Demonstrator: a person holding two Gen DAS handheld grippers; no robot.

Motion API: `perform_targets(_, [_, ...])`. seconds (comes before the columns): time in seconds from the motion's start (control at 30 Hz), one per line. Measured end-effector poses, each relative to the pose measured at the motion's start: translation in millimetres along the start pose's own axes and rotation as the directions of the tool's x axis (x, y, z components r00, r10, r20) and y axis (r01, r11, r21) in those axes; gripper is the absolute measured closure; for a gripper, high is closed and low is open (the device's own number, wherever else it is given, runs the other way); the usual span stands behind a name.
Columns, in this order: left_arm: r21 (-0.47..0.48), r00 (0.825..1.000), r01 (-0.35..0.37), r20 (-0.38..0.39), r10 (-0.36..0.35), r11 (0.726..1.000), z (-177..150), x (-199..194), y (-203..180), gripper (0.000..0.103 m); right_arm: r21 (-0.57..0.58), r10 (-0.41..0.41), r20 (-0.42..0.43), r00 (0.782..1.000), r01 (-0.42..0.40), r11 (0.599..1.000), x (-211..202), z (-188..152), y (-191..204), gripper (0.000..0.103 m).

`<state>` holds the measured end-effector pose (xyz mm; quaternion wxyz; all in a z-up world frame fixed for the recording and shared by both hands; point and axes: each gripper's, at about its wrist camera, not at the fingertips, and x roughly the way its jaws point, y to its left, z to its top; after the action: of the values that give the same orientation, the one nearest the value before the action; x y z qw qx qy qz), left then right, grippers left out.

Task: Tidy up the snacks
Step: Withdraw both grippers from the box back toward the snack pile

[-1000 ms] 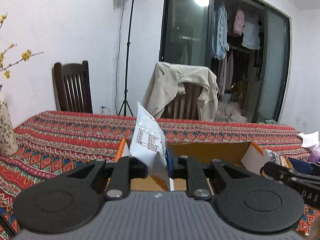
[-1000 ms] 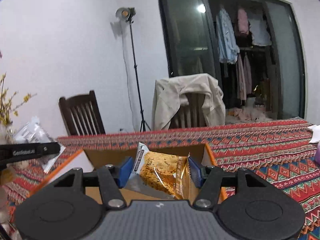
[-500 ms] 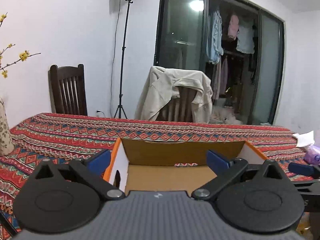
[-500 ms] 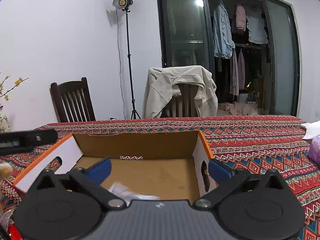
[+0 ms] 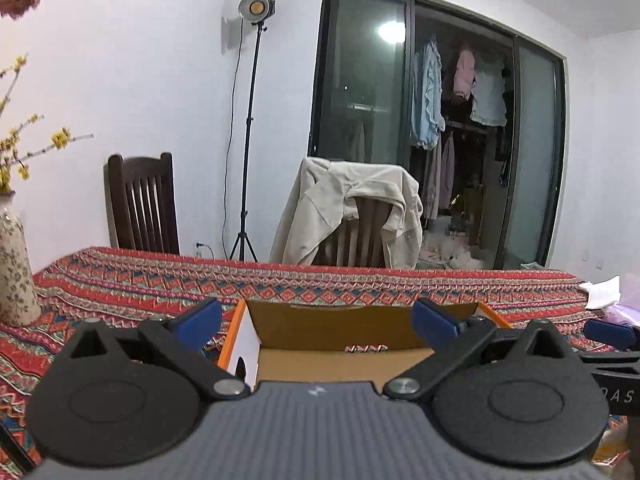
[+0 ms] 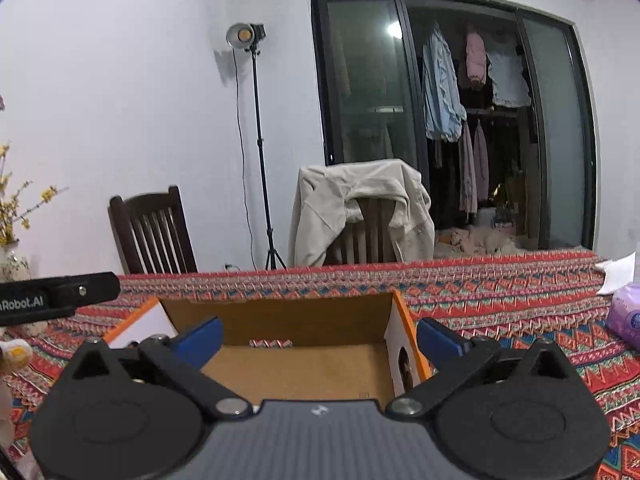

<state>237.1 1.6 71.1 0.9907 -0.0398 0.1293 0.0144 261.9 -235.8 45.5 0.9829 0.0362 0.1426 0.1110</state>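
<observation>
On the tabletop (image 5: pixel 120 280), both packets had dropped into the box (image 6: pixel 280 316); left claw (image 5: pixel 316 320) and right claw (image 6: pixel 318 334) gaped empty.

Left gripper (image 5: pixel 316 320), fingers spread, hovers over cardboard box (image 5: pixel 360 328).

A red, zigzag-patterned cloth covers the tabletop (image 5: pixel 132 284). An open cardboard box (image 6: pixel 280 316) with orange edges and white side walls sits on it near the front edge. A flower-patterned vase (image 5: pixel 14 268) stands far left. At the right end lie white paper (image 6: pixel 618 276) and a purple tissue pack (image 6: pixel 626 318).
</observation>
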Motion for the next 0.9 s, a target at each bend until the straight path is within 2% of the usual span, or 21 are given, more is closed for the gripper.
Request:
perform_targets(0.1, [-0.01, 1.0, 0.015, 0.018, -0.014, 1.0, 7, -16, 3, 0.0, 0.008, 0.026, -0.006, 1.0, -0.026, 1.0, -18, 7, 0, 0.0])
perform_targets(0.33, [-0.004, 0.999, 0.019, 0.026, -0.019, 1.0, 4, -49, 9, 0.0, -0.06, 0.036, 0.02, 0.999, -0.035, 0.998, -61, 4, 8, 0.0])
perform_targets(0.53, [-0.015, 0.999, 0.032, 0.013, -0.032, 0.999, -13, -77, 14, 0.0, -0.079, 0.039, 0.004, 0.999, -0.039, 0.996, -90, -11, 14, 0.0])
perform_targets(0.9, [-0.053, 1.0, -0.003, -0.02, 0.002, 0.999, -55, -118, 26, 0.0, -0.069, 0.038, -0.073, 0.997, -0.043, 0.997, -127, -49, 13, 0.0])
